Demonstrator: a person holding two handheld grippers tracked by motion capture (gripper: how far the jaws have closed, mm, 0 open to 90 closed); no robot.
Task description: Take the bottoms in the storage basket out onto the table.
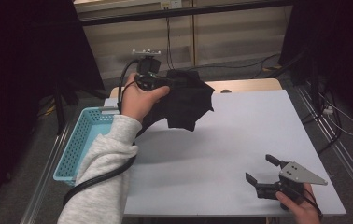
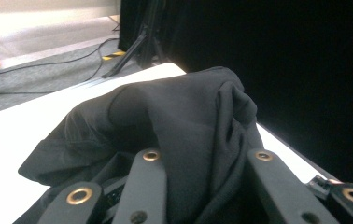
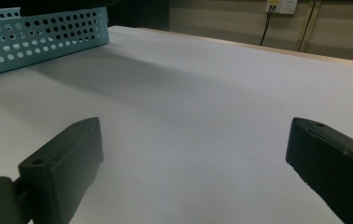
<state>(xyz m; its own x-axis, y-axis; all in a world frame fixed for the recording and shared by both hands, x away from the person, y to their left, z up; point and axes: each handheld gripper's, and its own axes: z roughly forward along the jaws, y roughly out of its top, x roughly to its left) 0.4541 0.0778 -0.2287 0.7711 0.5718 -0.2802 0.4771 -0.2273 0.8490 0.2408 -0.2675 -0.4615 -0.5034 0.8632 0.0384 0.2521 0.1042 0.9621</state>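
While my left gripper [image 1: 158, 84] clenched the black cloth [image 1: 188, 100] aloft near the worktop's [image 1: 240, 135] far-left corner, the basket [image 1: 79, 135] stayed unfilled, my right gripper [image 1: 263, 170] gaping idle.

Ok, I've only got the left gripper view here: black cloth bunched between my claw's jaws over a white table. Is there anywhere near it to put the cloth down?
Observer: Yes. A light blue perforated basket sits at the table's left edge, just below and left of the left claw.
Operator: Is the cloth off the table?
Observer: Mostly. The high view shows the black cloth hanging from that claw, its lower points dangling above the white table; whether any tip touches I can't tell.
Operator: And my other hand?
Observer: The right claw rests near the table's front right corner, jaws wide apart with nothing between them.
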